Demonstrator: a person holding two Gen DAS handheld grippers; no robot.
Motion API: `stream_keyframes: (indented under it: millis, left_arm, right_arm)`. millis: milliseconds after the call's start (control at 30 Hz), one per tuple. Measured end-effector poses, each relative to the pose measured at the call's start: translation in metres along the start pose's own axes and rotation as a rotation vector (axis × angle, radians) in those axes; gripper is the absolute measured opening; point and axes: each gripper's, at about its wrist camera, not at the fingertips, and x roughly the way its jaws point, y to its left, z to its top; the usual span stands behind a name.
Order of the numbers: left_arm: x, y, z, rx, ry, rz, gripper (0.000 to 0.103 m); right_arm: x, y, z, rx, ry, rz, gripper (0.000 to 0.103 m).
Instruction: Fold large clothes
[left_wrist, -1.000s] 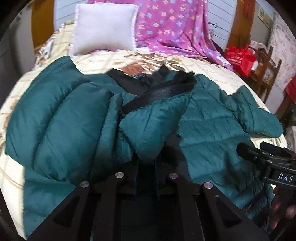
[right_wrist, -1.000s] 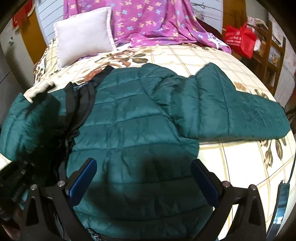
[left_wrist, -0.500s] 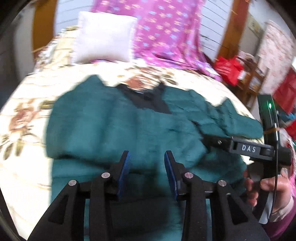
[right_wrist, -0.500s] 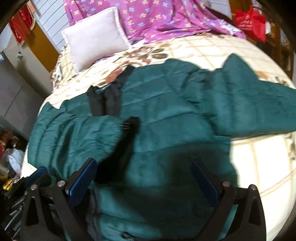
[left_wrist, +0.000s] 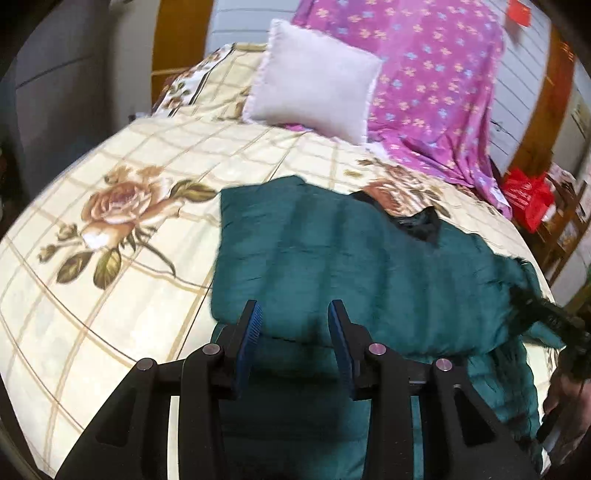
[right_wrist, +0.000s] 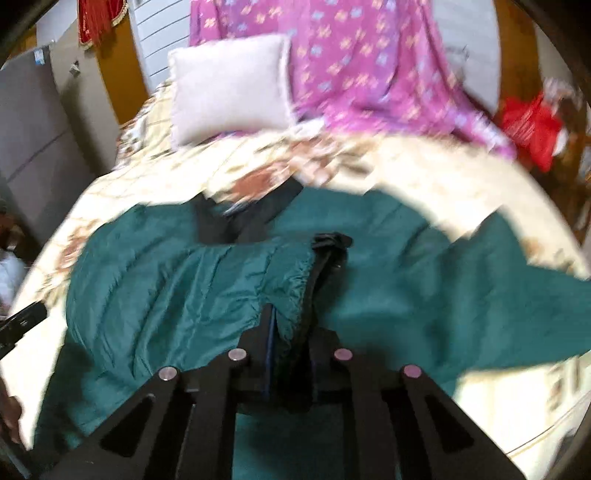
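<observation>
Left wrist view: the left gripper (left_wrist: 294, 334) hangs over the near edge of the green puffer jacket (left_wrist: 351, 266), fingers apart with nothing between them. The jacket lies spread on the floral bedspread (left_wrist: 122, 229), with a white pillow (left_wrist: 314, 96) and a purple sheet (left_wrist: 424, 74) behind it.

Right wrist view, pretty blurry: the right gripper (right_wrist: 290, 332) is pinched tight on a folded-over flap of the jacket (right_wrist: 184, 288) by its black trim (right_wrist: 314, 280).

Teal jacket (left_wrist: 332, 258); cream rose-print bedspread (left_wrist: 122, 229).
</observation>
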Motion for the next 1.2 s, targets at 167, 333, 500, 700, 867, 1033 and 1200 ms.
stream_keyframes:
  millis: [167, 333, 500, 700, 867, 1033, 1200]
  left_arm:
    - [0.03, 0.002, -0.004, -0.017, 0.046, 0.05, 0.018]
    - [0.035, 0.002, -0.002, 0.003, 0.046, 0.085, 0.018]
    - [0.028, 0.001, 0.004, 0.019, 0.017, 0.105, 0.018]
    - [0.031, -0.008, 0.018, 0.055, -0.006, 0.139, 0.018]
    - [0.051, -0.012, 0.027, 0.067, 0.013, 0.17, 0.018]
    - [0.07, -0.009, 0.023, 0.069, 0.031, 0.183, 0.018]
    - [0.076, -0.012, 0.021, 0.096, 0.027, 0.188, 0.018]
  right_arm:
    - [0.035, -0.019, 0.009, -0.02, 0.022, -0.116, 0.014]
    - [0.068, -0.021, 0.0, -0.035, 0.07, -0.155, 0.02]
    - [0.04, -0.033, -0.007, 0.047, 0.051, -0.148, 0.057]
    - [0.0, -0.021, -0.005, 0.043, -0.026, -0.001, 0.057]
    - [0.01, -0.003, -0.001, 0.031, 0.01, 0.135, 0.057]
    - [0.049, -0.001, -0.01, 0.011, 0.088, 0.103, 0.057]
    - [0.076, -0.018, -0.01, 0.066, 0.097, 0.063, 0.056]
